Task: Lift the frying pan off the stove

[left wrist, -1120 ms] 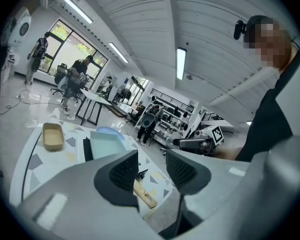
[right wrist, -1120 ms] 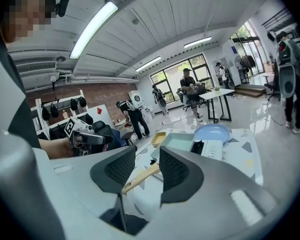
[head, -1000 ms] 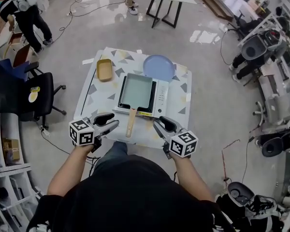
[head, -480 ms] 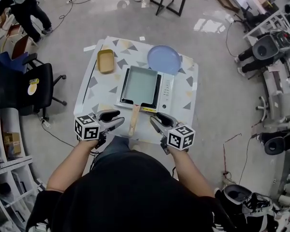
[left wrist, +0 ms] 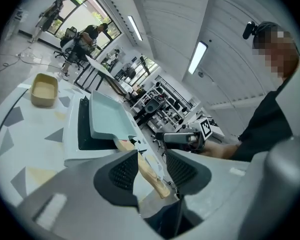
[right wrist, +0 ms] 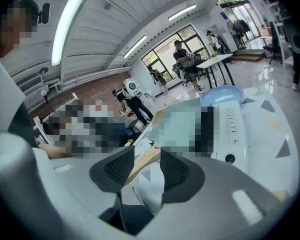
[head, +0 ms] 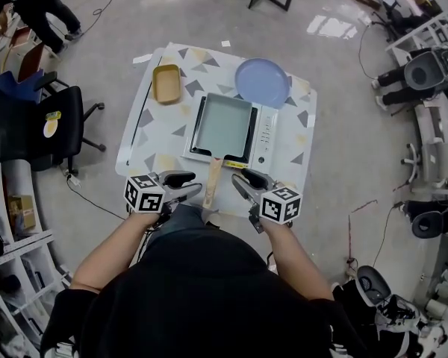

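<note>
A pale green rectangular frying pan point(head: 225, 126) sits on the white portable stove point(head: 265, 136), its wooden handle point(head: 211, 179) pointing toward me over the table's near edge. My left gripper point(head: 193, 187) is just left of the handle's end and is open. In the left gripper view the handle point(left wrist: 151, 176) runs through the gap between the jaws point(left wrist: 151, 160) without touching either pad. My right gripper point(head: 239, 183) is just right of the handle and open; its jaws have just opened a little further. The handle point(right wrist: 140, 165) shows between its jaws point(right wrist: 146, 159), untouched.
A tan rectangular dish point(head: 165, 83) and a blue plate point(head: 262, 82) lie at the far side of the patterned table point(head: 160, 136). A black office chair point(head: 37, 136) stands to the left. Other people and desks are far across the room.
Both grippers have sunk and drawn in toward the handle's end, one on each side. The pan has stayed on the stove.
</note>
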Tool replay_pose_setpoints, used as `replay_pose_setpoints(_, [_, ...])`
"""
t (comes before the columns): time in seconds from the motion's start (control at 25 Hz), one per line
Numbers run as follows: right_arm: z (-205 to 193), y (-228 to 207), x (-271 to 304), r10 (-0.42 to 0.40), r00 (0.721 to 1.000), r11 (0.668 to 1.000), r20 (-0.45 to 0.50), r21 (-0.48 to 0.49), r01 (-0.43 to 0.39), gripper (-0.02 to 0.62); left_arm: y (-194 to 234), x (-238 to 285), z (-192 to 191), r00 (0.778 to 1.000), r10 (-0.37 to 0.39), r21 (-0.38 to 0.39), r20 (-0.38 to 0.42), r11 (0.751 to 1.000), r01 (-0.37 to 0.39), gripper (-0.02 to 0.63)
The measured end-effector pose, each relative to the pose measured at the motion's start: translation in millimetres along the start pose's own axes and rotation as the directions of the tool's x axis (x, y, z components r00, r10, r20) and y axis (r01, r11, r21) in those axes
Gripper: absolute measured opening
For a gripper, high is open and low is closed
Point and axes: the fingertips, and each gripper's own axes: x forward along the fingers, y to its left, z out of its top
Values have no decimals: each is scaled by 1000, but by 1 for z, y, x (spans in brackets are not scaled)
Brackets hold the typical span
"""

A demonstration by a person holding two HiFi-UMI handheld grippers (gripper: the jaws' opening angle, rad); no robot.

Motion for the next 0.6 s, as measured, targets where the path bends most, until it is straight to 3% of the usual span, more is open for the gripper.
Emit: replay_pose_setpoints(0.6, [-19, -5, 38, 83, 995, 989, -63, 126, -75, 206, 12, 31, -30, 994, -78, -113, -78, 991, 69, 189])
